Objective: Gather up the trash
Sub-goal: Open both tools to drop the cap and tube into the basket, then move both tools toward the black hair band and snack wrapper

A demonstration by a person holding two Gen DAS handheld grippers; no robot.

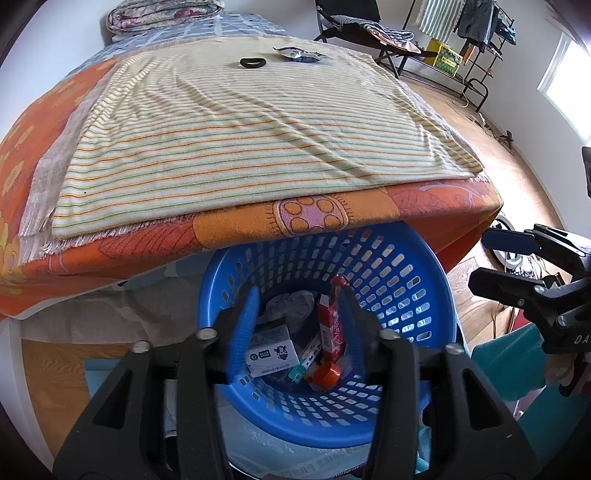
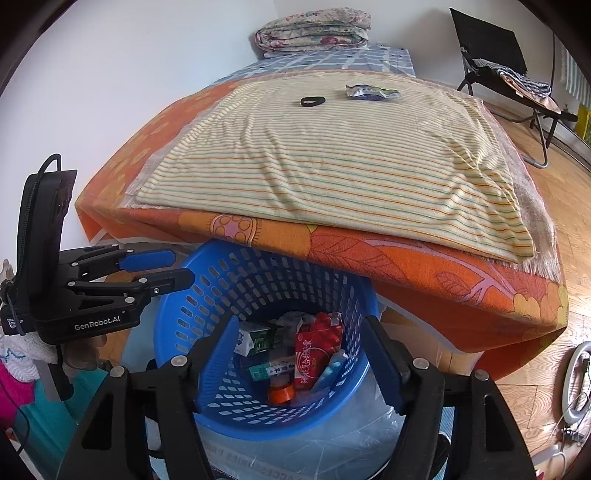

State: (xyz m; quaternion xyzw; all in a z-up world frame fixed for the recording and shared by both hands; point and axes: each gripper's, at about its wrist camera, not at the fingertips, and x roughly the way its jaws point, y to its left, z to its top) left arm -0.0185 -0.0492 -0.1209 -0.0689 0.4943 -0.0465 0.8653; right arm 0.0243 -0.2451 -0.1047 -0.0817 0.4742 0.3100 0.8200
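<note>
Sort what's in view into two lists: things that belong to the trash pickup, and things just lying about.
Belongs to the job:
- round blue plastic basket holding cartons and boxes
- crumpled foil wrapper on the bed
- small black ring beside it, possibly trash

Just lying about:
- striped yellow towel
- folded floral quilt
- black folding chair

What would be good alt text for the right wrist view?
An open right claw hangs over a blue basket holding cartons and wrappers. Behind it, a bed with a striped blanket bears a black ring and a wrapper; the left claw shows at left.
</note>
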